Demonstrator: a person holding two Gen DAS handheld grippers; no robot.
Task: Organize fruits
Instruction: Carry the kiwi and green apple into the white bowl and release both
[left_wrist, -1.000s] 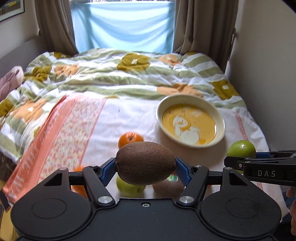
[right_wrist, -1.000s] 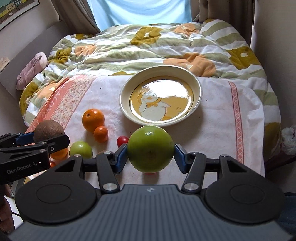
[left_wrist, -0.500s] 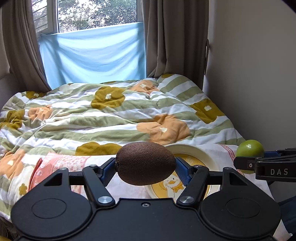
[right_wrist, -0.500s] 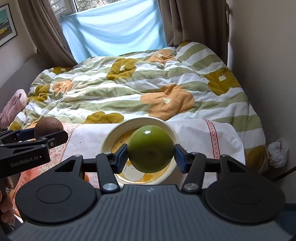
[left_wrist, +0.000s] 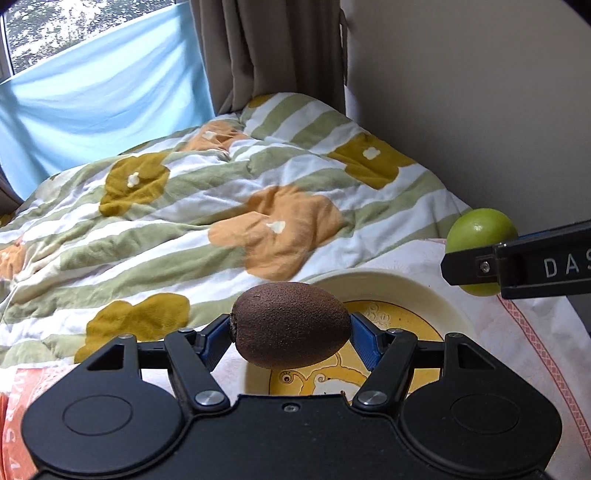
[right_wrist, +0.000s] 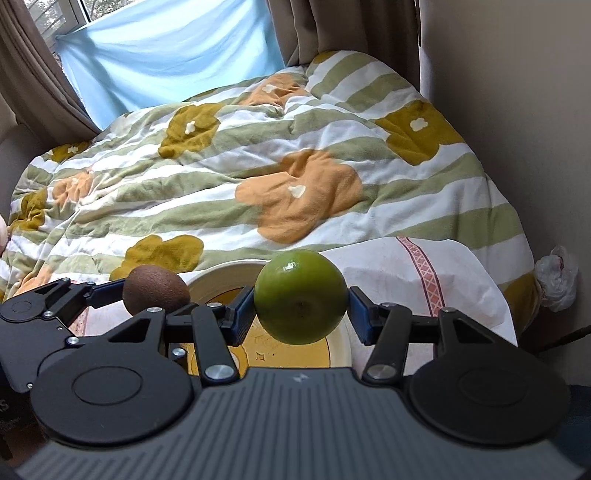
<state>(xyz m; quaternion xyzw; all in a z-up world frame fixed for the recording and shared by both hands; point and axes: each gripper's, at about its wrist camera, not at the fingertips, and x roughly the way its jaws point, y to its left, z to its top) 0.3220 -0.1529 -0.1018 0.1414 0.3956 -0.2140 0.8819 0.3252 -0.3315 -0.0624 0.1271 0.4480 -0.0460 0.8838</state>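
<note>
Left claw (left_wrist: 290, 334) clamped on kiwi (left_wrist: 290, 325), right claw (right_wrist: 301, 308) on green fruit (right_wrist: 300, 296), both over plate (left_wrist: 399, 288); risks claws colliding or fruit rolling onto bed (right_wrist: 258, 155).

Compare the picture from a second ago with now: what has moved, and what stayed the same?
Both grippers carried their fruit forward from the loose fruit to over the plate. The left gripper stays shut on the kiwi, the right gripper on the green fruit. Nothing was released; the plate has not moved.
</note>
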